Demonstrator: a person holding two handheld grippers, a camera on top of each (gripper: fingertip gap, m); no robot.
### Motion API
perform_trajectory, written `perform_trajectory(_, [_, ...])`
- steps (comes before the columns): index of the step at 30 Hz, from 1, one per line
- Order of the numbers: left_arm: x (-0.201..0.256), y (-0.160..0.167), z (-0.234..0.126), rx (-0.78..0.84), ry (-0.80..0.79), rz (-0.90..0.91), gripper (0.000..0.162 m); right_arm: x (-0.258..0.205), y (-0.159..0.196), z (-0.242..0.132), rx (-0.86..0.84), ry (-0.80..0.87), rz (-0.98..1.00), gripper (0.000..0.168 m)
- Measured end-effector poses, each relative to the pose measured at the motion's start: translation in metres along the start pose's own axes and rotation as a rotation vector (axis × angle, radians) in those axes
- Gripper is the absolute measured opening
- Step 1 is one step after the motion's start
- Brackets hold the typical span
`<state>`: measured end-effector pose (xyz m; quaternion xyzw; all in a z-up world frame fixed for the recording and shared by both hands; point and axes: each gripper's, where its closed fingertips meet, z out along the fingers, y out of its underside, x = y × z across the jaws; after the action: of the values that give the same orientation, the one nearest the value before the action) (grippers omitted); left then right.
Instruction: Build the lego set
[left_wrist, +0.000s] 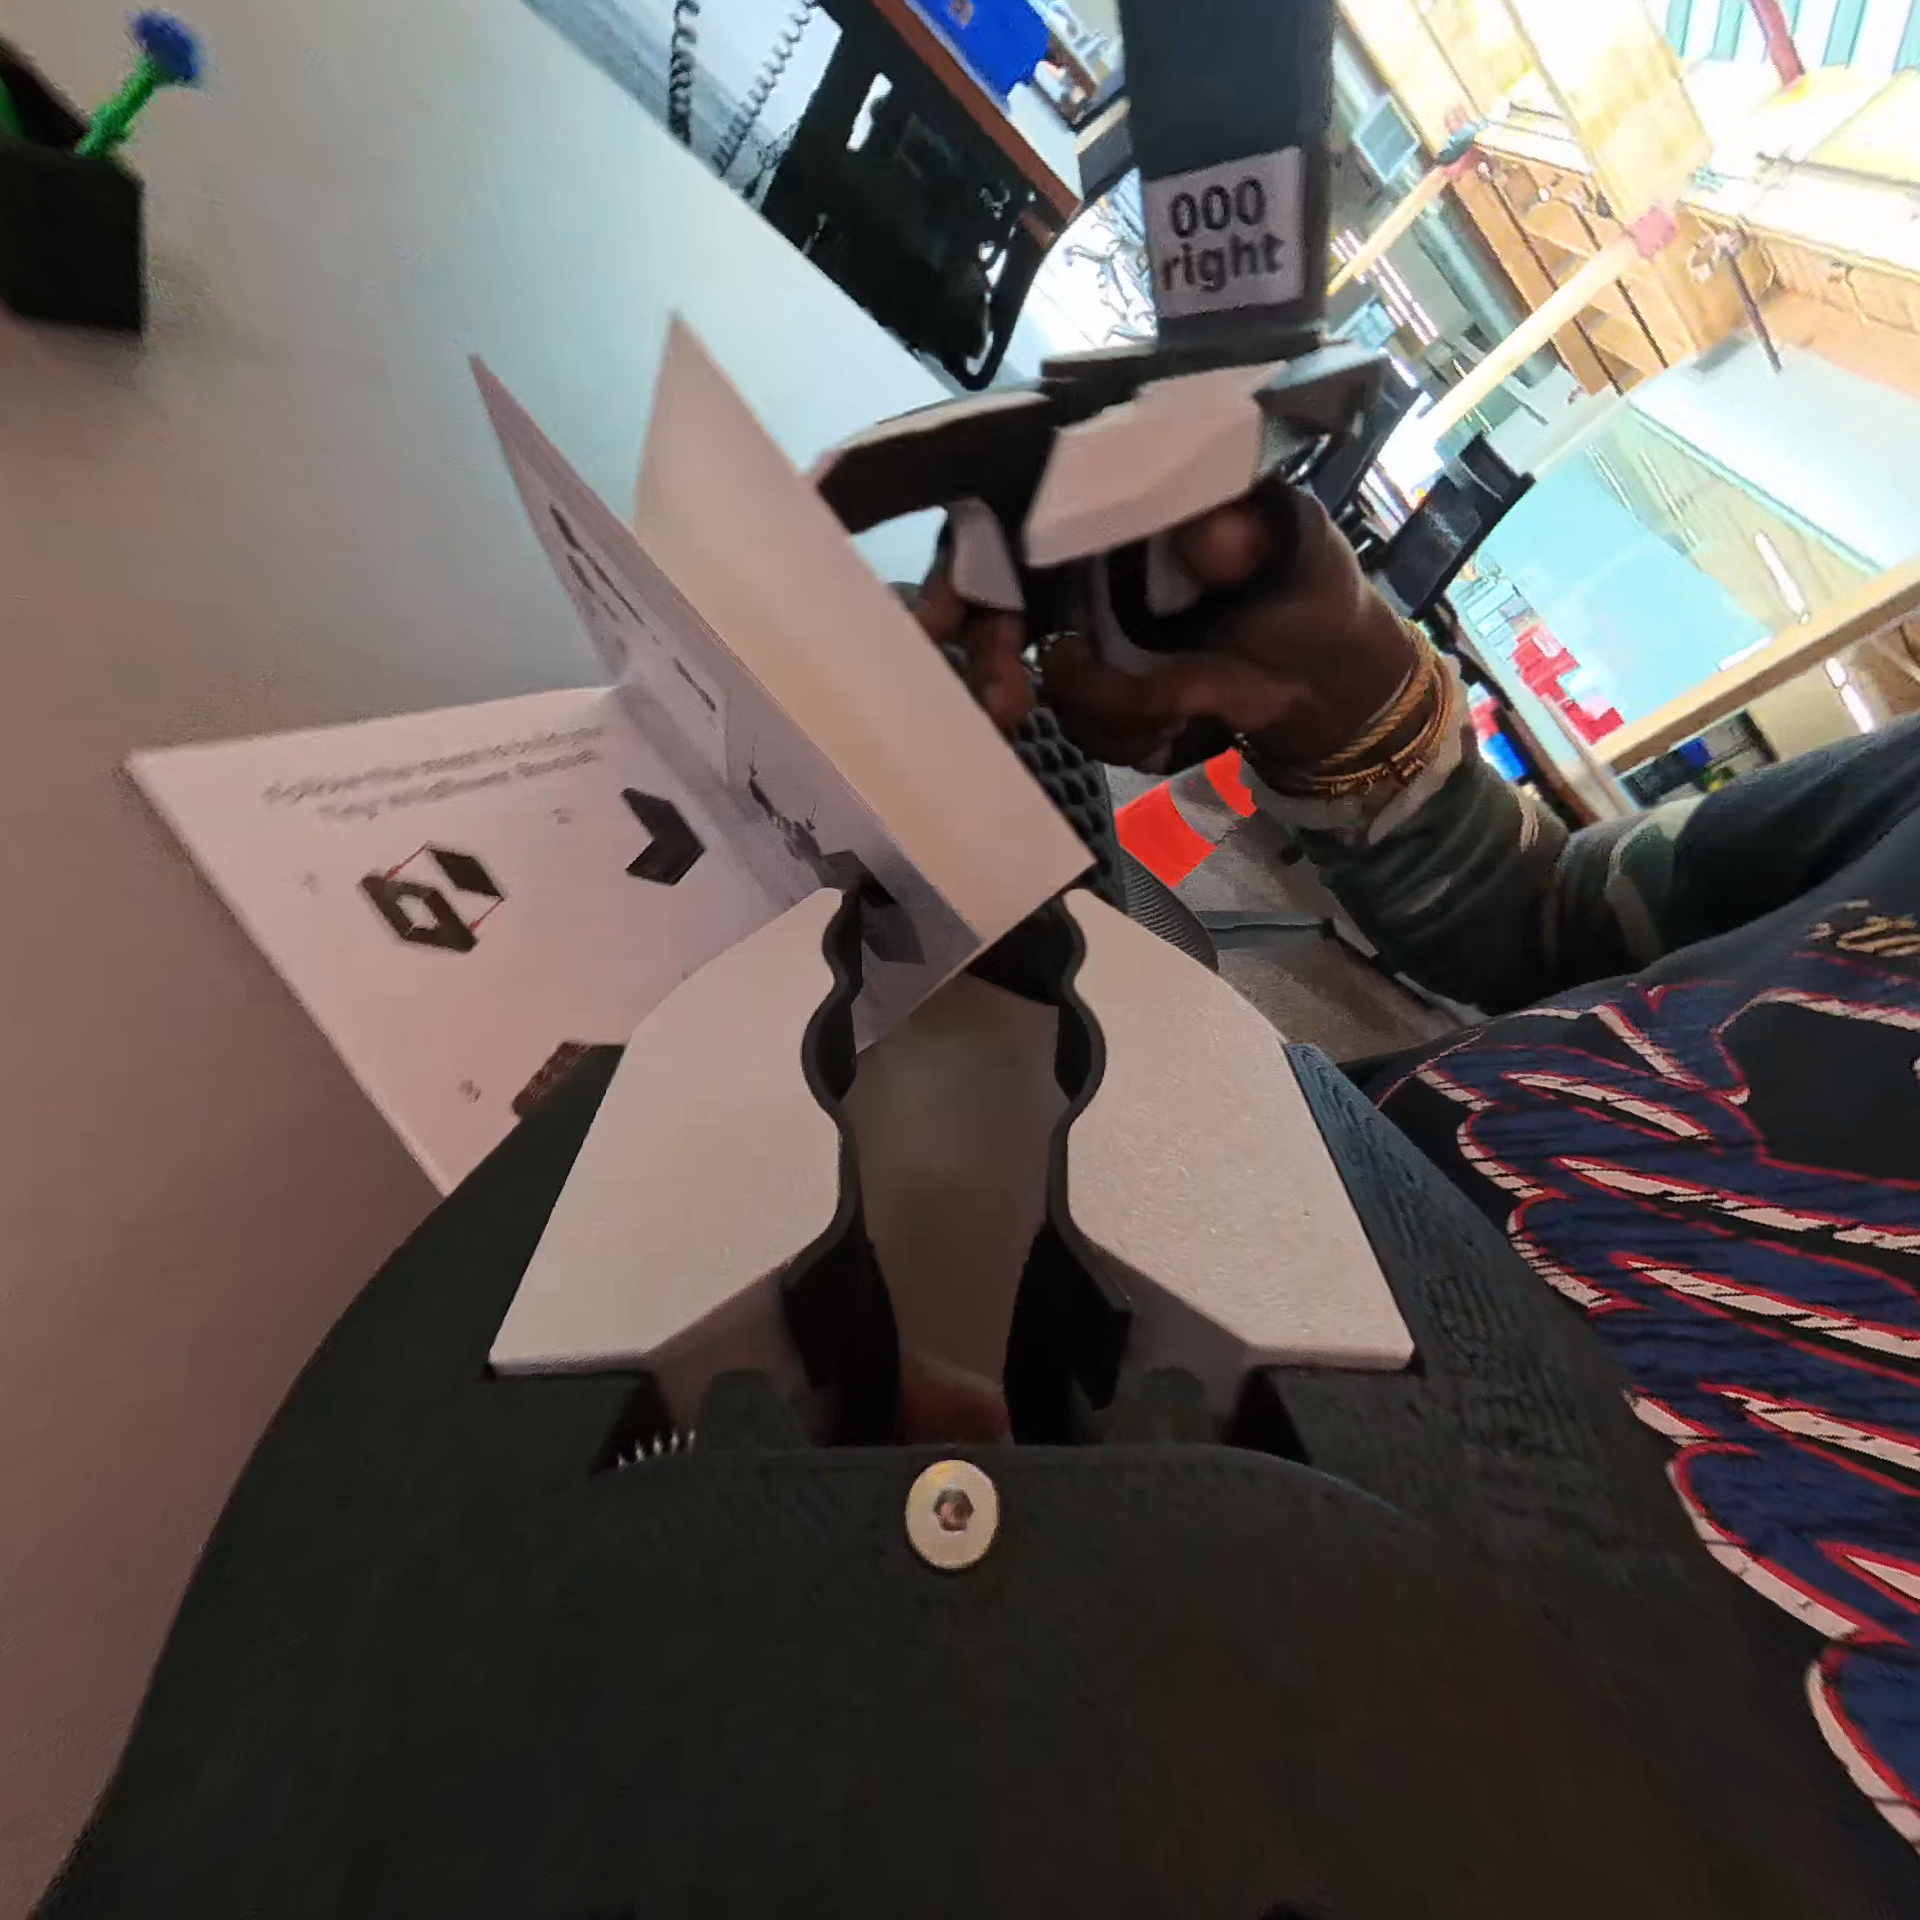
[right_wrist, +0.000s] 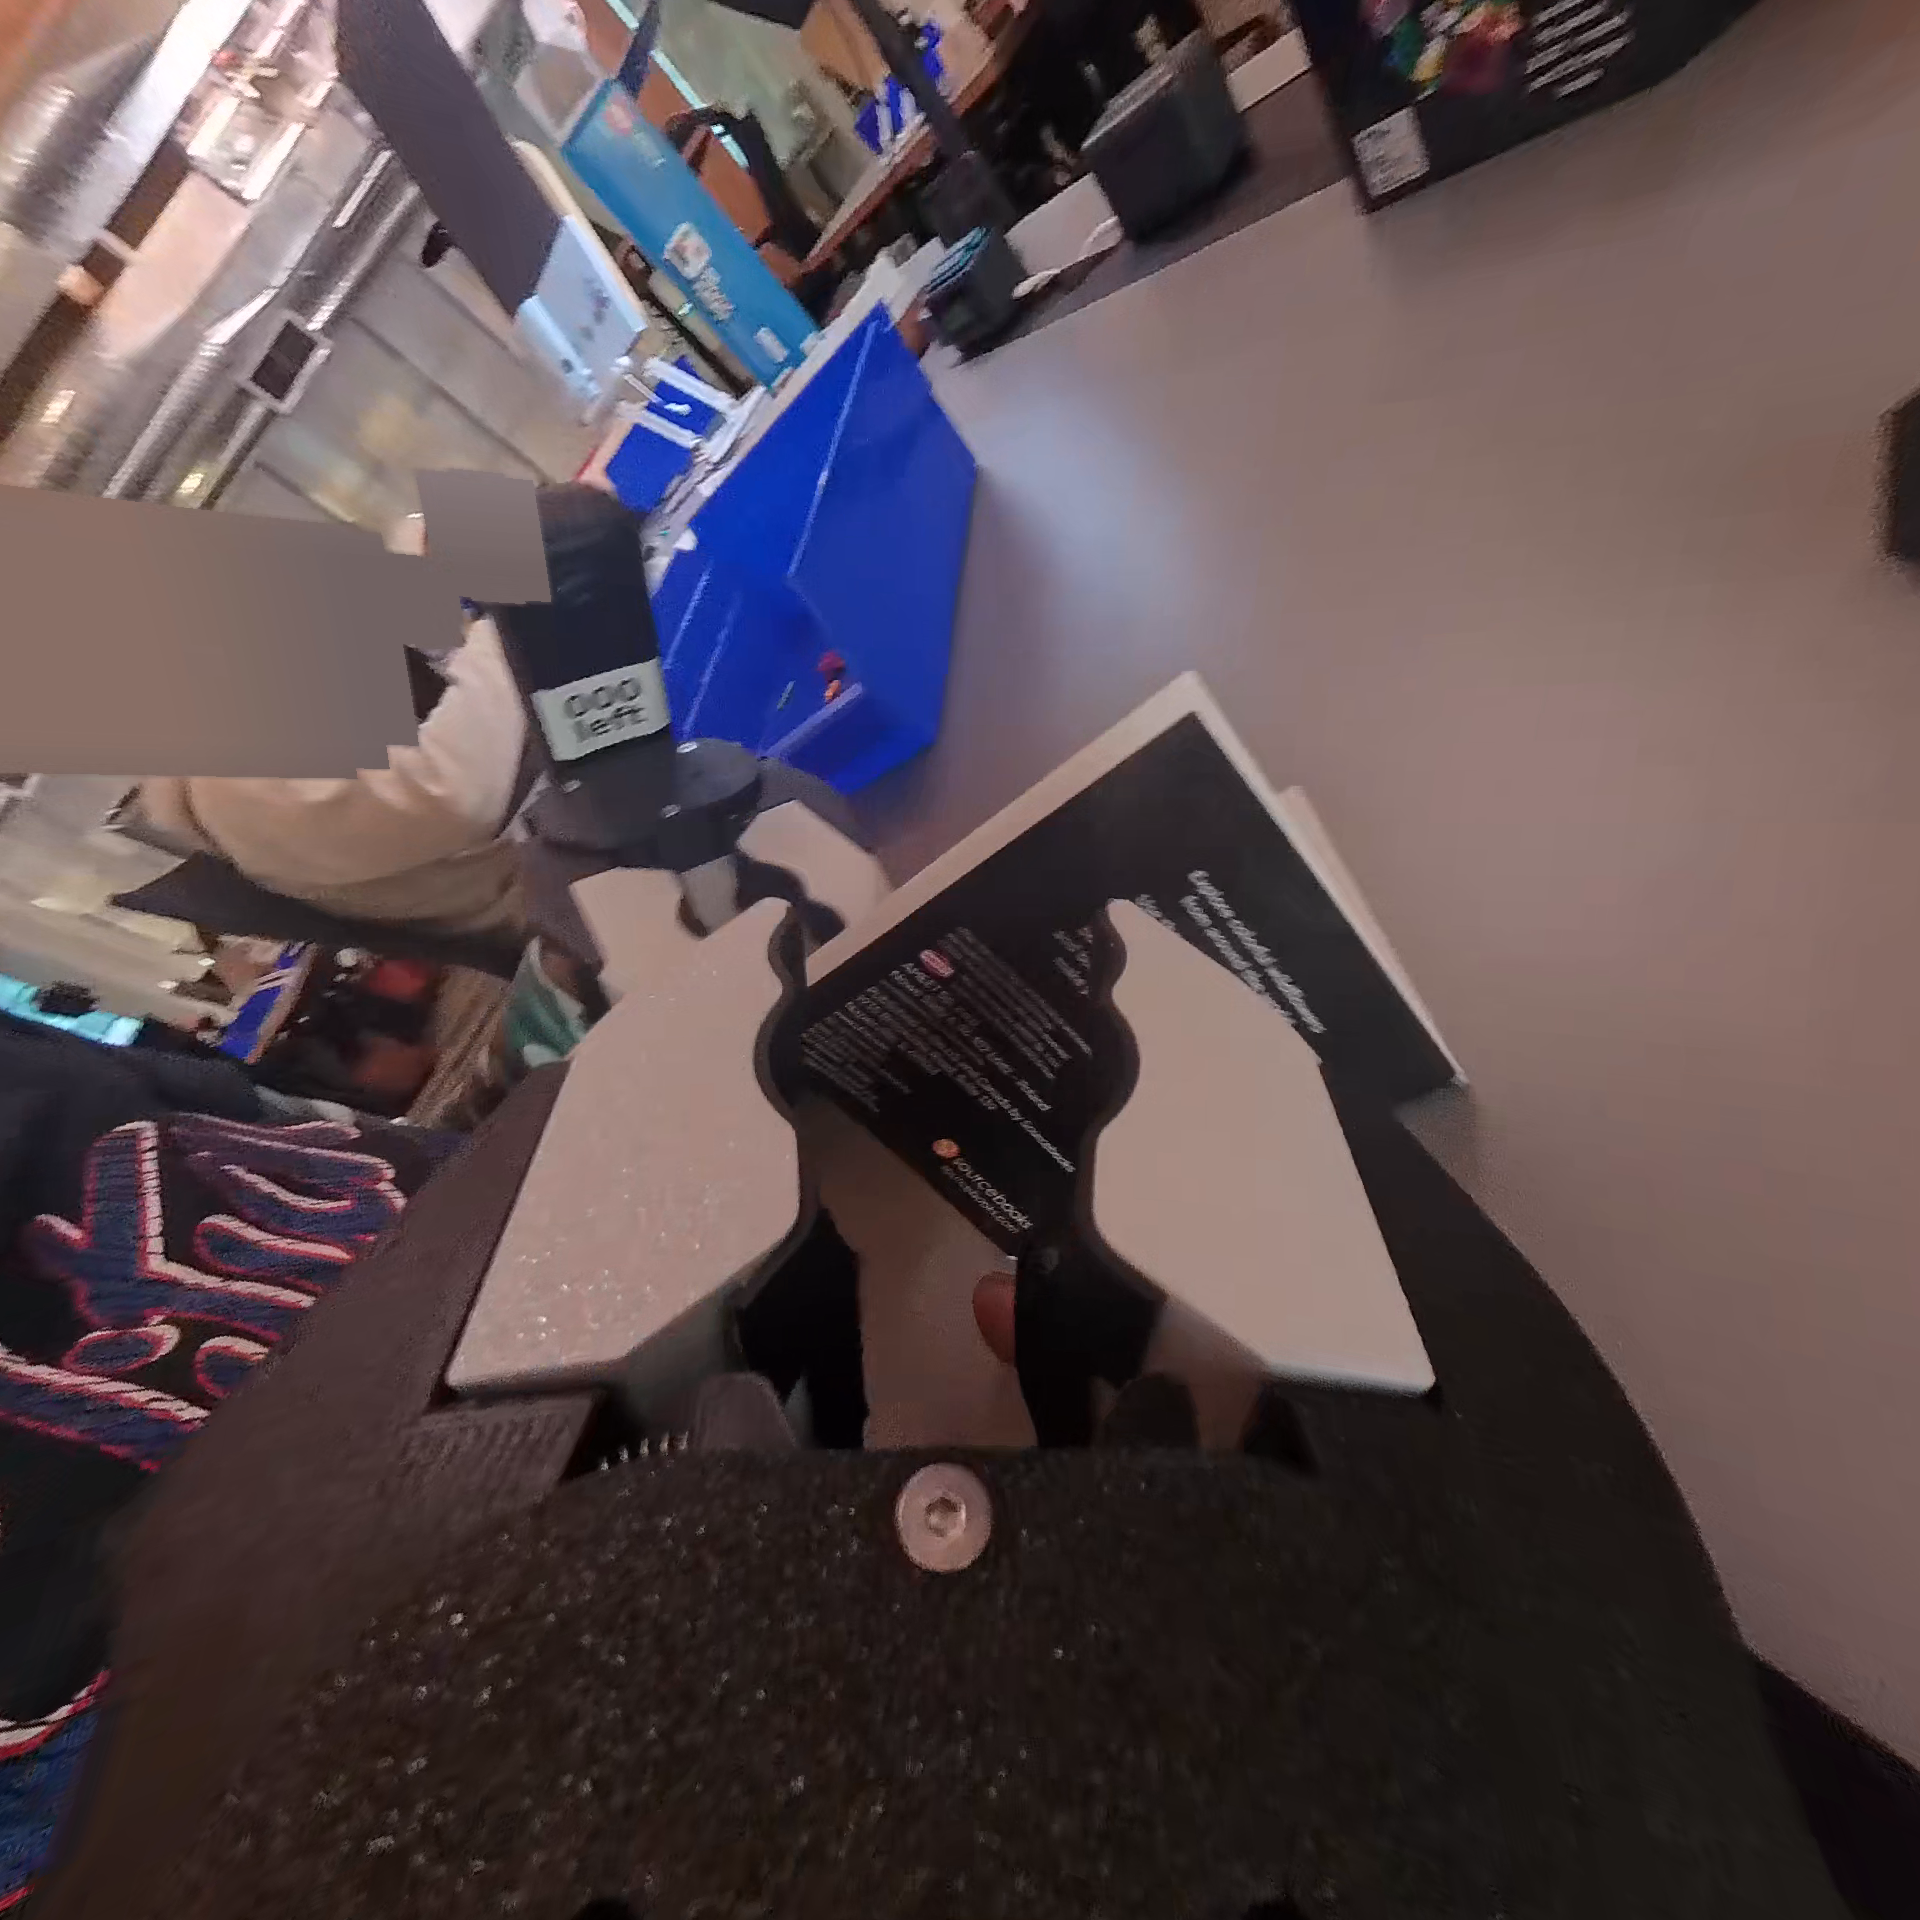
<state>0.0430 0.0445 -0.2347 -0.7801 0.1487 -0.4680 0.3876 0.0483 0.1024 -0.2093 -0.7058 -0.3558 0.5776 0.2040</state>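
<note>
The left tool (left_wrist: 956, 935), parted, straddles the corner of a raised page of the instruction booklet (left_wrist: 520, 883) lying open on the grey worktop (left_wrist: 312, 468), while the right tool (right_wrist: 956, 956), also parted, brackets its black back cover, a blue bin (right_wrist: 831, 582) beyond.

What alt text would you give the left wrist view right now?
The left gripper, jaws open, reaches the corner of an instruction booklet lying open on a grey table, one page lifted. The hand-held right gripper hovers beyond; a black box stands far left.
</note>
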Motion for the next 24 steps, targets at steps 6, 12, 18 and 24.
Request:
perform_trajectory(6, [0.030,0.002,0.025,0.028,0.019,0.231,0.040,0.002,0.004,-0.016,-0.030,0.088,0.012,0.064])
perform_trajectory(12, [0.036,0.003,0.044,0.032,0.060,0.220,0.042,0.005,0.016,-0.011,-0.126,0.132,-0.026,0.040])
perform_trajectory(18, [0.030,0.001,0.047,0.036,0.049,0.198,0.042,0.008,0.013,-0.016,-0.069,0.062,0.079,0.025])
perform_trajectory(24, [0.030,-0.001,0.049,0.024,0.056,0.200,0.042,0.006,0.012,-0.014,-0.068,0.052,0.094,0.033])
